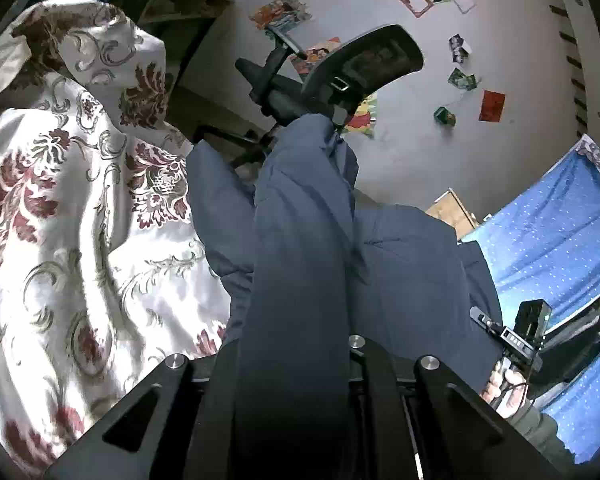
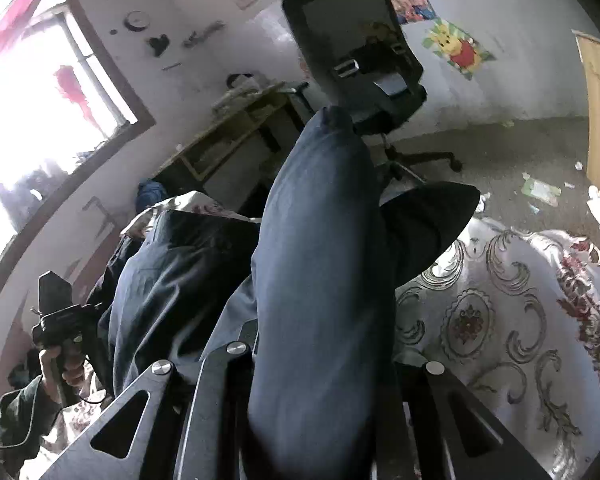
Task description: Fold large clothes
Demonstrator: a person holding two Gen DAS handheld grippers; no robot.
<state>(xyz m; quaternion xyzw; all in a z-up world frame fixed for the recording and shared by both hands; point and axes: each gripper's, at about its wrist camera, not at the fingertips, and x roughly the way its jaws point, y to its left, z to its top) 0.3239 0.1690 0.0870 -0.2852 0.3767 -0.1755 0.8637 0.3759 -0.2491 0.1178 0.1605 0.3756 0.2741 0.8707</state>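
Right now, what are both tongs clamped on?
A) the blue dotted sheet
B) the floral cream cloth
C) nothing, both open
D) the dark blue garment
D: in each wrist view a fold of the dark blue garment runs up between the fingers of the left tongs and the right tongs, lifted above the floral cream cloth.
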